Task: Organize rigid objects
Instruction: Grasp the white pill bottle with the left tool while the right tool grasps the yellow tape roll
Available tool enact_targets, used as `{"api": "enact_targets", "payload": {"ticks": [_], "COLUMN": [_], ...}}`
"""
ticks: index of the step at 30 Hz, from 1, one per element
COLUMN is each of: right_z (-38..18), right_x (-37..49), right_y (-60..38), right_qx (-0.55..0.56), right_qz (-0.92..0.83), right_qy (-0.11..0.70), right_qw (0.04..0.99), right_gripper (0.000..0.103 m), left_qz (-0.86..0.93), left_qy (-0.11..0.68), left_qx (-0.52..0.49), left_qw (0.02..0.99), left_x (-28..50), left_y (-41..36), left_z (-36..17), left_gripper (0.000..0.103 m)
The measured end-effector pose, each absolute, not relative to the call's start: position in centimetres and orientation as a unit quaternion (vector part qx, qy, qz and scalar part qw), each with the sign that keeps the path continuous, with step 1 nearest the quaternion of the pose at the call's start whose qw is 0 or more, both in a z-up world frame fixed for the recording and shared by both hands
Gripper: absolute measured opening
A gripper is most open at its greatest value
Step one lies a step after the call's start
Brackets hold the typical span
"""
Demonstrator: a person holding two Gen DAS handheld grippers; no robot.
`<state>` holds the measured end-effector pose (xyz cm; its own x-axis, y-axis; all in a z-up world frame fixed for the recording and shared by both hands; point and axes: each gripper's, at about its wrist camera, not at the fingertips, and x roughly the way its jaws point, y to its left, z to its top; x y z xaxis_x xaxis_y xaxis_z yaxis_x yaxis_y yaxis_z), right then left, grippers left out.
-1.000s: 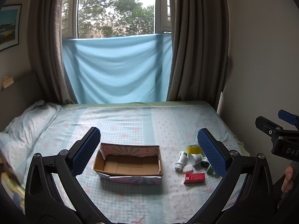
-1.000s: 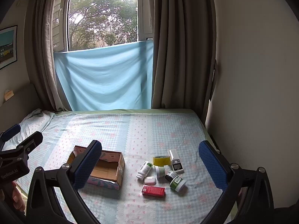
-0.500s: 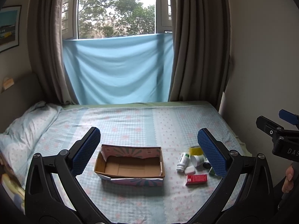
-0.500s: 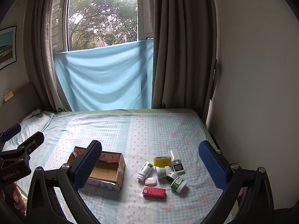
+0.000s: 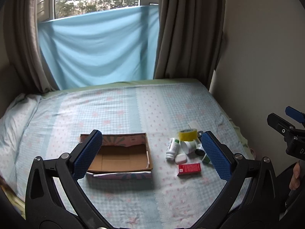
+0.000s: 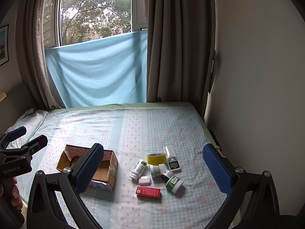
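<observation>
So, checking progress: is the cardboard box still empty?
Empty. The cardboard box shows only bare brown floor in the left wrist view; every item lies outside on the bed.

Bed (image 6: 133, 126): checked floral sheet | window (image 6: 95, 11): daylight, trees | blue cloth (image 6: 99, 70) between grey-brown curtains (image 6: 179, 43) | plain wall (image 6: 257, 76)

"GenRobot.AI" on left tool (image 6: 14, 168)

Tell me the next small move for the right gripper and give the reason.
Probably lower the right gripper toward the red box, the nearest item in the cluster. Both grippers are open and hold nothing, the cardboard box looks empty, and every item lies on the bedsheet beside it. The red box lies flat and apart, so it seems easy to grasp.
</observation>
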<state>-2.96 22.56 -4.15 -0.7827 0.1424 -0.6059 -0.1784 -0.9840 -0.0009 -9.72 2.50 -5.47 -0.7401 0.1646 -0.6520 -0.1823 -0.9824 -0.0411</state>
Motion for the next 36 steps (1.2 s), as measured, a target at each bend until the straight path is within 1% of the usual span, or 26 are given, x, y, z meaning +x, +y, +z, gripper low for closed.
{"api": "enact_targets", "payload": {"ticks": [5, 11, 16, 20, 25, 29, 33, 36], "right_z": [-7.0, -11.4, -17.1, -22.6, -29.7, -34.9, -38.5, -40.5], "right_x": [-6.1, -11.9, -17.8, -21.9, -25.9, -28.6, -30.3, -31.2], "right_y": [25.6, 29.1, 31.3, 32.2, 32.7, 33.5, 33.7, 33.6], "right_qx": [-0.363, -0.415, -0.469, -0.521, -0.565, -0.588, -0.600, -0.605], "right_qz": [0.925, 0.903, 0.876, 0.848, 0.821, 0.801, 0.791, 0.786], "right_qy": [0.041, 0.066, 0.092, 0.095, 0.083, 0.114, 0.121, 0.124], "right_qw": [0.101, 0.090, 0.063, 0.034, 0.012, 0.001, -0.016, -0.039], "right_gripper": [0.103, 0.103, 0.103, 0.103, 0.103, 0.103, 0.103, 0.103], "left_qz": [0.900, 0.858, 0.824, 0.797, 0.762, 0.734, 0.717, 0.705], "left_qy": [0.015, 0.024, 0.057, 0.081, 0.113, 0.136, 0.148, 0.142], "left_qx": [-0.415, -0.486, -0.535, -0.568, -0.605, -0.631, -0.644, -0.656], "left_qw": [0.133, 0.163, 0.180, 0.189, 0.200, 0.211, 0.221, 0.230], "left_x": [-14.9, -21.7, -26.8, -30.1, -33.3, -35.1, -36.0, -36.3], "left_y": [5.1, 8.2, 11.2, 13.1, 15.4, 17.3, 18.3, 18.4], "left_z": [-10.3, -17.2, -23.3, -28.2, -34.9, -40.1, -43.8, -45.7], "left_gripper": [0.103, 0.103, 0.103, 0.103, 0.103, 0.103, 0.102, 0.099]}}
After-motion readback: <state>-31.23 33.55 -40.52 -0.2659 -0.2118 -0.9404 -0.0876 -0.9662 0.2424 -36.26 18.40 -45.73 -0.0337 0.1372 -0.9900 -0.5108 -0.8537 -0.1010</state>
